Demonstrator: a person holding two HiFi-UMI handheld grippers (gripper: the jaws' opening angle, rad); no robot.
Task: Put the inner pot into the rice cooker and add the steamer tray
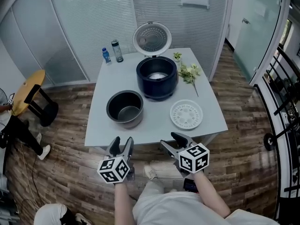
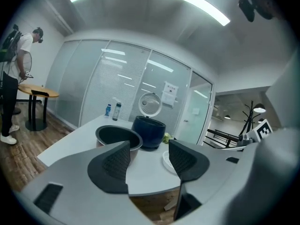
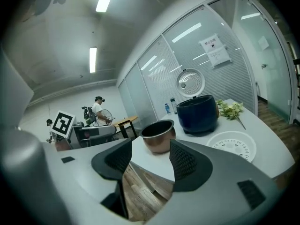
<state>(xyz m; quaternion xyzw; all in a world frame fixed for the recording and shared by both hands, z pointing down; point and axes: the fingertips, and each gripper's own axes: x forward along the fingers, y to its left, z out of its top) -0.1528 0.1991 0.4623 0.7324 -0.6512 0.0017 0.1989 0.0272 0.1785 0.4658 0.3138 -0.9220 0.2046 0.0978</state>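
Observation:
The dark blue rice cooker [image 1: 157, 78] stands at the back of the white table [image 1: 101, 125], its lid [image 1: 152, 38] raised and its cavity empty. The metal inner pot [image 1: 124, 108] sits on the table to the cooker's front left. The white perforated steamer tray [image 1: 186, 114] lies flat at the front right. My left gripper [image 1: 121, 146] and right gripper [image 1: 174, 142] hover off the table's near edge, both open with nothing between the jaws. In the left gripper view the pot [image 2: 117, 136] and cooker [image 2: 149, 131] lie ahead; the right gripper view shows pot [image 3: 158, 135], cooker [image 3: 197, 114] and tray [image 3: 232, 146].
Two bottles [image 1: 112, 52] stand at the table's back left corner and a sprig of flowers [image 1: 188, 72] lies right of the cooker. A round yellow stool table [image 1: 29, 92] stands on the wood floor to the left, with a person [image 2: 14, 74] beside it.

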